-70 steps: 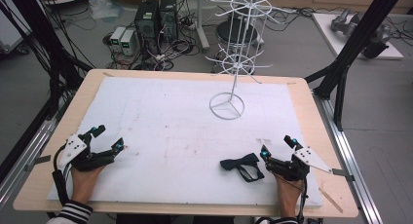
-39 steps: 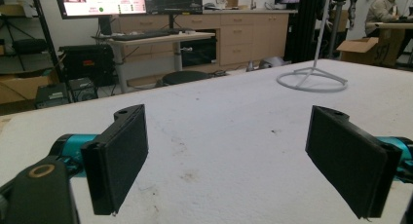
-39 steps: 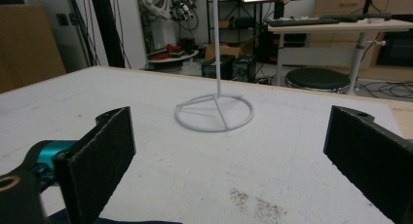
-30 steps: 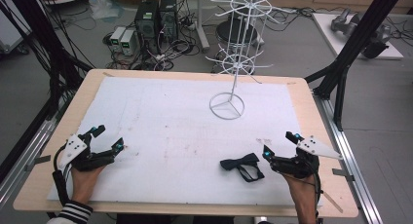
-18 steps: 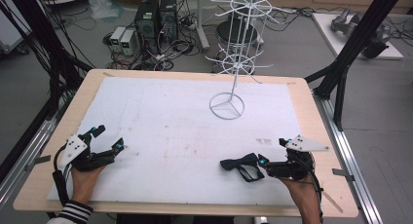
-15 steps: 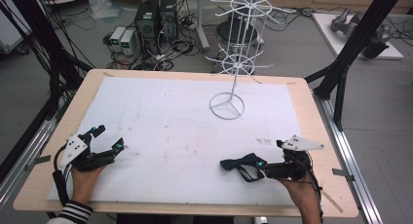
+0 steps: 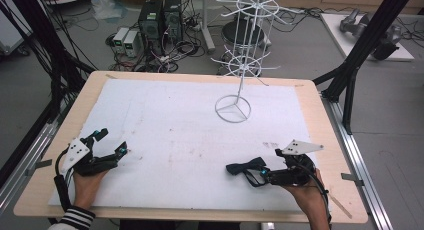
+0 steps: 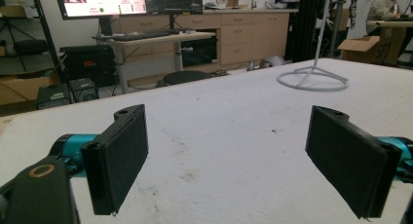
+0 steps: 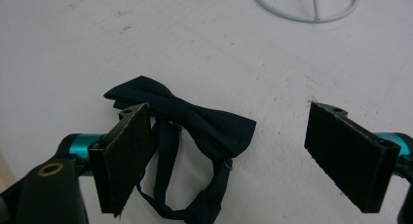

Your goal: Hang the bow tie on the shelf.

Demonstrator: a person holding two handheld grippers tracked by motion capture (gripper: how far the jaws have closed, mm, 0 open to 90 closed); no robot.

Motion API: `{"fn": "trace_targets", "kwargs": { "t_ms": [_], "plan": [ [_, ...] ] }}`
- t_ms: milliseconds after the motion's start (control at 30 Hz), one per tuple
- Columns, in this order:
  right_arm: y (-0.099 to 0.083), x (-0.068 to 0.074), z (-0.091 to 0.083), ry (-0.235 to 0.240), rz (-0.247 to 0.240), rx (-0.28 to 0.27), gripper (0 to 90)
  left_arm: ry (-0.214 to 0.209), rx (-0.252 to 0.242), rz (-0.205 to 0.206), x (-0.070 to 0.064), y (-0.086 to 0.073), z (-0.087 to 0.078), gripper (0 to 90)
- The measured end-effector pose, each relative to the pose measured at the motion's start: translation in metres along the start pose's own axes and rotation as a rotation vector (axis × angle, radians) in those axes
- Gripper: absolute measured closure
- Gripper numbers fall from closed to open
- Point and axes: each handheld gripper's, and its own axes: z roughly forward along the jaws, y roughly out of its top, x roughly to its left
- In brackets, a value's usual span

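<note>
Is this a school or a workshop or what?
More like a research lab, probably. Computer towers sit on the floor in a tangle of cables, there are desks with big monitors behind, and a person works at a padded table holding a gripper in each hand.

You are working in a lab. Behind your table stand computer towers (image 7: 159, 17) among loose cables (image 7: 175, 52) on the floor. Desks with monitors (image 8: 127, 1) and wooden cabinets (image 8: 243, 39) fill the room.
</note>
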Motion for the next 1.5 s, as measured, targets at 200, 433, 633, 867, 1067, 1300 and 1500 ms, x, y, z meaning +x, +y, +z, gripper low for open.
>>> {"fn": "trace_targets", "kwargs": {
  "t_ms": [200,433,633,867,1067,1300,1500],
  "plan": [
    [0.0,0.0,0.0,0.011,-0.006,0.03,22.6,0.0,-0.002,-0.001,0.0,0.0,0.0,16.0],
    [-0.004,0.001,0.004,0.014,-0.006,0.087,24.4,0.0,0.0,0.0,0.0,0.0,0.0,16.0],
    [-0.007,0.003,0.007,0.027,-0.013,0.136,30.2,0.0,0.0,-0.001,0.0,0.0,0.0,16.0],
    [-0.003,0.005,0.014,0.009,-0.021,0.215,37.9,0.0,0.0,0.0,0.0,0.0,0.0,16.0],
    [-0.001,0.006,0.019,0.005,-0.022,0.257,42.5,-0.001,0.002,0.001,0.0,0.0,0.0,16.0],
    [-0.002,0.006,0.026,0.019,-0.019,0.303,47.7,-0.001,0.001,0.0,0.0,0.0,0.0,16.0],
    [-0.002,0.005,0.03,0.011,0.002,0.318,52.6,0.0,0.002,0.0,0.0,0.0,0.0,16.1]
  ]
}}
